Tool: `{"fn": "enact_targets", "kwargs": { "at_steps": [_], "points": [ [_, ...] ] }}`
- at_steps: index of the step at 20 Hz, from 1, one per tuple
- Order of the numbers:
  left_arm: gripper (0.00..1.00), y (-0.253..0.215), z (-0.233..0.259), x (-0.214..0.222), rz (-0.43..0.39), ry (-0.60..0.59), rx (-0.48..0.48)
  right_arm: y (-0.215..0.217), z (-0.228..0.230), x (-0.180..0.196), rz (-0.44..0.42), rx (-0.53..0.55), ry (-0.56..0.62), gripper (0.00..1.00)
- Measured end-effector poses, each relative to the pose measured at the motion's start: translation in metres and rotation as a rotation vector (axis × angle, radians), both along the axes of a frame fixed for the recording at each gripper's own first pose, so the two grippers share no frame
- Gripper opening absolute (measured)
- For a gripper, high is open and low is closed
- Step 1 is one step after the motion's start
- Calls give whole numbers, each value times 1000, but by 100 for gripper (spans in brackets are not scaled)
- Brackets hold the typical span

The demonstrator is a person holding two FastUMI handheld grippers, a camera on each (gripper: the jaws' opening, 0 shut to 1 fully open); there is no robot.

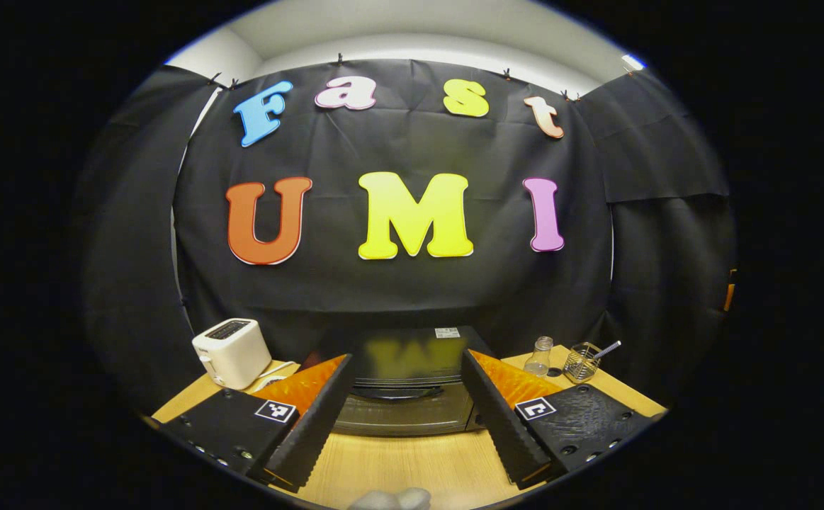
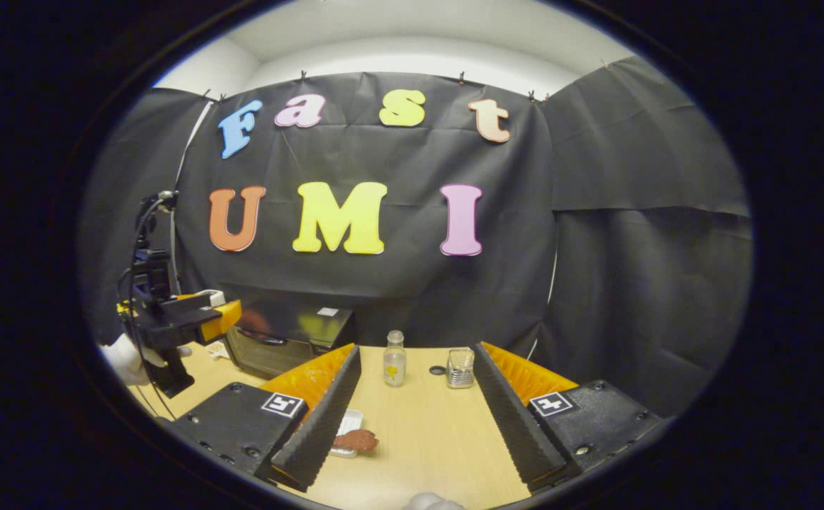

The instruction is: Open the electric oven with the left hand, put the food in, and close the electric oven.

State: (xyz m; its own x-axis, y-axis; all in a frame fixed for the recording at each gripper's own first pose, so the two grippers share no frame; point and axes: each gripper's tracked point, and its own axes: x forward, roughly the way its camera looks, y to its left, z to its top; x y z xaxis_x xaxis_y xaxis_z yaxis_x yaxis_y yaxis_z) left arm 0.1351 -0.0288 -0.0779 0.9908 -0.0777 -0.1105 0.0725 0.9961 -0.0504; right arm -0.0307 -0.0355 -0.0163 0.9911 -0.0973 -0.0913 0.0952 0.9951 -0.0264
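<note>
The black electric oven (image 1: 404, 397) stands shut on the wooden table, straight ahead between my left gripper's fingers. My left gripper (image 1: 406, 425) is open, empty and a little short of the oven's door handle (image 1: 397, 391). In the right gripper view the oven (image 2: 288, 340) is at the back left, with the left gripper (image 2: 185, 319) and a gloved hand in front of it. My right gripper (image 2: 412, 425) is open over the table. A reddish-brown piece of food (image 2: 356, 440) lies on a small white plate (image 2: 346, 425) beside its left finger.
A white toaster (image 1: 231, 352) stands left of the oven. A small glass bottle (image 2: 394, 358) and a wire holder (image 2: 460, 368) with a straw stand right of the oven, near the table's back edge. Black cloth walls surround the table (image 2: 426, 439).
</note>
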Motion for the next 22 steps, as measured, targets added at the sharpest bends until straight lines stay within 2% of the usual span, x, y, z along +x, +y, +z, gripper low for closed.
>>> {"fn": "enact_targets", "kwargs": {
  "at_steps": [1,3,5,6,8,9,13,14,16,17,18,19,20,22],
  "points": [
    [96,1,-9,12,6,19,-6,-2,-2,-2,-8,0,12,96],
    [96,3,-25,36,16,47,-4,-6,-4,-3,-22,3,26,100],
    [96,6,-43,57,24,78,2,-9,-6,-2,-36,9,37,100],
    [97,5,-52,65,25,94,4,-10,-8,-2,-41,8,43,96],
    [96,7,-69,77,27,126,18,-10,-13,0,-45,7,61,100],
    [96,6,-77,82,26,139,12,-10,-15,2,-46,9,67,96],
    [96,9,-103,93,32,210,28,-9,-20,8,-40,23,84,100],
    [96,13,-101,95,41,194,59,-9,-19,10,-38,27,83,100],
    [98,12,-103,96,29,194,58,-7,-19,12,-33,27,84,96],
    [97,11,-104,95,24,197,61,-7,-20,14,-31,27,84,100],
    [97,11,-104,95,22,194,62,-6,-21,15,-28,28,85,96],
    [97,11,-104,94,20,196,62,-4,-21,16,-24,30,89,100],
    [97,12,-104,92,20,195,64,-3,-23,16,-20,32,91,96],
    [97,12,-105,87,19,196,63,0,-24,16,-11,37,90,96]
  ]
}}
